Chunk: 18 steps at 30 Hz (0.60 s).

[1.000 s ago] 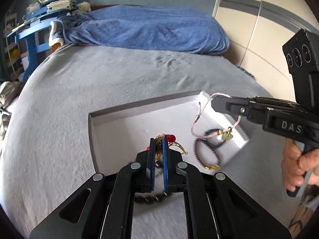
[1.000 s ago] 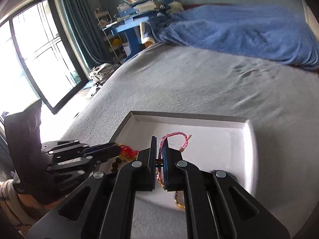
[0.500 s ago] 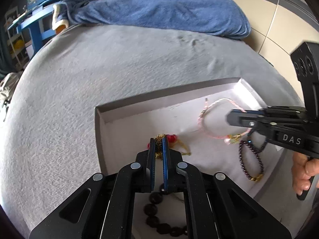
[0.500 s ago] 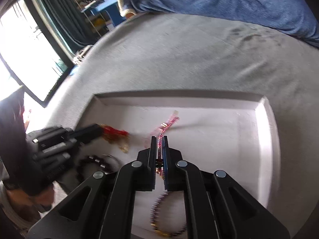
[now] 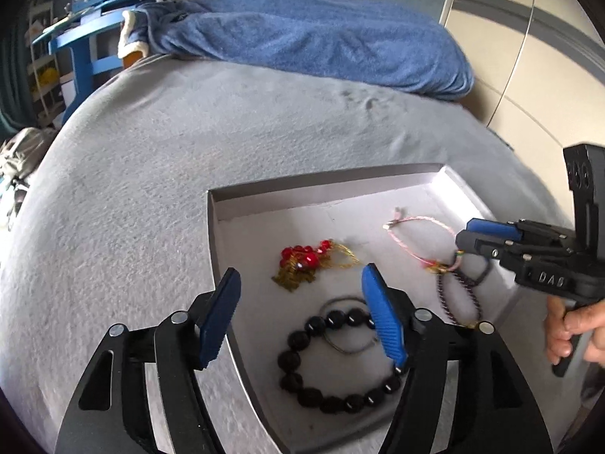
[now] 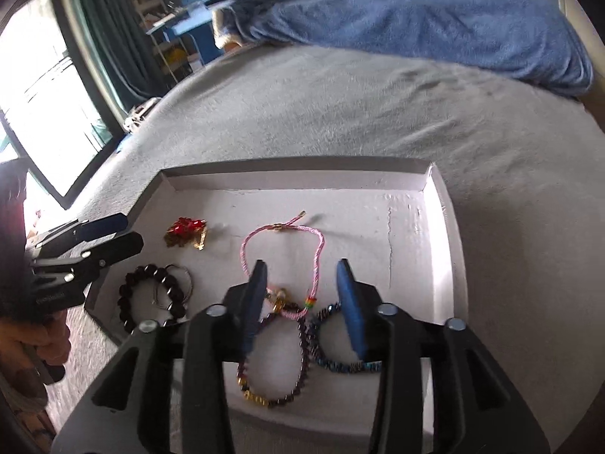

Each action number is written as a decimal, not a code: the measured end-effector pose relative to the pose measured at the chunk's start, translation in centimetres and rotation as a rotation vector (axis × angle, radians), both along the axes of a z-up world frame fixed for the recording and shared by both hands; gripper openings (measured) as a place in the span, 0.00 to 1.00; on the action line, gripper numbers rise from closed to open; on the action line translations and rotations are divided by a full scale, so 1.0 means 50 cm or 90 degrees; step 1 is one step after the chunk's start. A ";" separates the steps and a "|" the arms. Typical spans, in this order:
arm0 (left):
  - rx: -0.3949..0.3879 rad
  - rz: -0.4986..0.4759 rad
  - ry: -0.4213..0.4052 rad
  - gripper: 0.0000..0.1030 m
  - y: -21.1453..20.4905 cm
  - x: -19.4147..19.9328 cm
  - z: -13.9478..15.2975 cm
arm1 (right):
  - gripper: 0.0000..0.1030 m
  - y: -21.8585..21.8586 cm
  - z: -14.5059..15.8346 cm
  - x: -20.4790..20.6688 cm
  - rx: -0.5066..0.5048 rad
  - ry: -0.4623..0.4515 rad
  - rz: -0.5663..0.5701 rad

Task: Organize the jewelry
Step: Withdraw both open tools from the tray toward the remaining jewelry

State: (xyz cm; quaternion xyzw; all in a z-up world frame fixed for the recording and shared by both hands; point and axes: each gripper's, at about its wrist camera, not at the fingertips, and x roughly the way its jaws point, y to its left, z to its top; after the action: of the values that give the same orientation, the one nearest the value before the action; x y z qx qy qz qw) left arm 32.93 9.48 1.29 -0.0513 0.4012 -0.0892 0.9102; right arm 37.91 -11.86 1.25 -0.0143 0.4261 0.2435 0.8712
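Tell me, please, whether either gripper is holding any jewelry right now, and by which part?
Nothing is held. The left gripper and right gripper have just been opening; the red piece and pink bracelet lie loose in the tray.

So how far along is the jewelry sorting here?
Done: red-and-gold piece, pink cord bracelet, black bead bracelet and two darker bead bracelets all lie in the tray. Both grippers' jaws have just been opening, gripping nothing. No jewelry shows on the bed; bracelets overlap.

Daylight floods from the window (image 6: 34, 87) at nine o'clock, blown out white; fisheye bends the edges, corners black, slight motion blur.
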 end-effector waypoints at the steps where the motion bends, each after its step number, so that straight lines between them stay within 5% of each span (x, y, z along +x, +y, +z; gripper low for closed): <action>1: 0.001 0.001 -0.003 0.69 0.000 -0.007 0.002 | 0.43 -0.004 0.002 -0.016 -0.008 -0.017 0.001; 5: 0.010 0.005 -0.031 0.75 -0.007 -0.058 0.013 | 0.49 -0.024 0.006 -0.065 -0.016 -0.056 -0.007; 12: 0.001 0.024 -0.058 0.81 -0.010 -0.154 0.015 | 0.76 -0.078 0.004 -0.163 -0.007 -0.114 -0.028; 18: 0.008 0.016 -0.052 0.82 -0.032 -0.231 -0.003 | 0.84 -0.124 -0.015 -0.232 -0.003 -0.114 -0.060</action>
State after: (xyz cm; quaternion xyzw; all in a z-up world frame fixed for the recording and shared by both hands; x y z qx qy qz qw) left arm 21.37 7.88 1.12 -0.0468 0.3634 -0.0770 0.9273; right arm 26.29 -18.07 0.52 -0.0181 0.3472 0.1993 0.9162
